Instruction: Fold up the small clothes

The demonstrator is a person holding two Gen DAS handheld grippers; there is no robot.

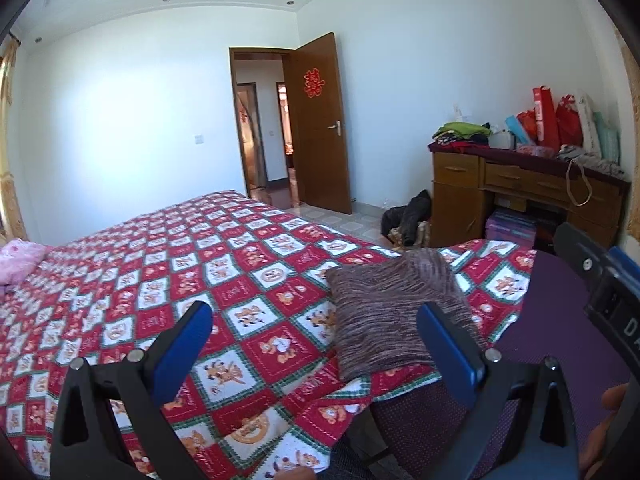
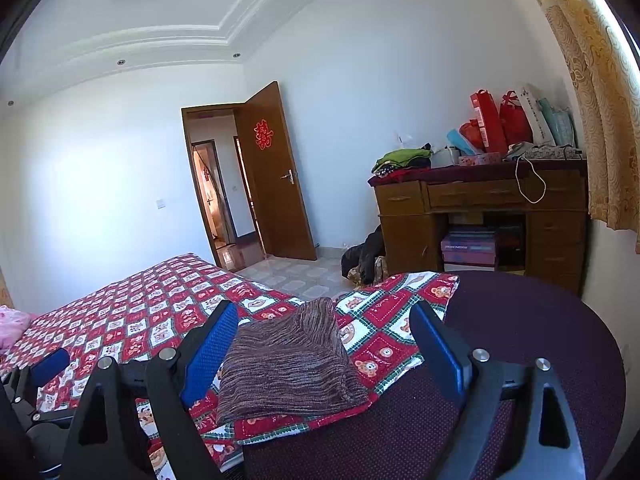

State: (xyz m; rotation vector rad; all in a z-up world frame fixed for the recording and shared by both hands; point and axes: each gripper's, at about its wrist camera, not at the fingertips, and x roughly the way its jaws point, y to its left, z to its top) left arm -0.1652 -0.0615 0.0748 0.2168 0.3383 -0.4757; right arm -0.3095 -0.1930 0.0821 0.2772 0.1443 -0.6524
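The left tongs (image 1: 314, 344) stand released, blue pads spread wide with nothing between them; in the left wrist view one pad sits at about 8 o'clock and the other at about 4 o'clock. The right tongs (image 2: 322, 350) are likewise released, jaws wide apart and gripping nothing, with their pads at about 8 and 4 o'clock in the right wrist view. Part of the right tongs also shows at 3 o'clock in the left wrist view, and a blue pad of the left tongs peeks in at 9 o'clock of the right wrist view.

Ahead of both tongs lies the folded brown knit garment (image 1: 394, 316), a neat striped rectangle resting flat on the bed. In the right wrist view the garment (image 2: 286, 364) sits between the two pads but apart from them, a little below centre; in the left wrist view it lies toward 4 o'clock, partly behind the right-hand pad.

The garment rests on a red-and-white checked bedspread (image 1: 192, 280) printed with bears, close to the bed's near corner. At 5 o'clock of the garment the spread gives way to a dark purple dotted surface (image 2: 532, 332).

Farther off, a pink cloth (image 1: 18, 260) lies at the bed's 9 o'clock edge. At 2 o'clock stands a wooden table (image 1: 516, 188) with drawers, carrying stacked clothes (image 1: 462, 132) and red gift bags (image 1: 554, 118). A dark bundle (image 1: 408, 216) lies on the tiled floor beside it. At 12 o'clock a brown door (image 1: 320, 120) stands open, bearing a red paper ornament (image 1: 313, 83).
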